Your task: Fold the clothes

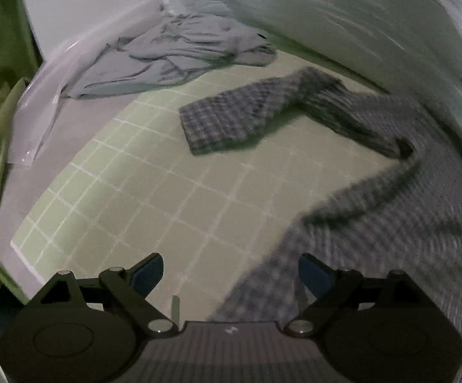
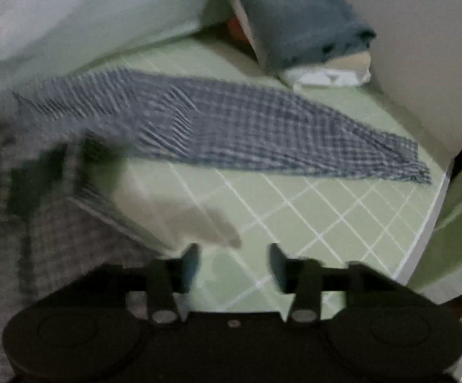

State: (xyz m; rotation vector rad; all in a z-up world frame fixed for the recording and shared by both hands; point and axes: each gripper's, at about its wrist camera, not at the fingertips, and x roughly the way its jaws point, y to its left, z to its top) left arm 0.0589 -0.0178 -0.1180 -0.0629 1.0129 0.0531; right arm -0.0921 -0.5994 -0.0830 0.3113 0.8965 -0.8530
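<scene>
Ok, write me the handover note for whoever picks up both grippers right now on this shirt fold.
Left gripper: open, empty, its right side over the shirt's edge.
Right gripper: open, nothing between the fingers, over bare green grid mat.
Checked shirt: spread on the mat, one sleeve stretched out flat, the other sleeve too.
Grey garment: crumpled at the far edge, untouched.
Done: shirt laid out. Left: fold sleeves in, fold the body, then the grey garment.

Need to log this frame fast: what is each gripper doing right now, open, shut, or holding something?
Left gripper: open, nothing between its fingers; the checked shirt lies beyond.
Right gripper: open, holding nothing, above the green grid sheet.
</scene>
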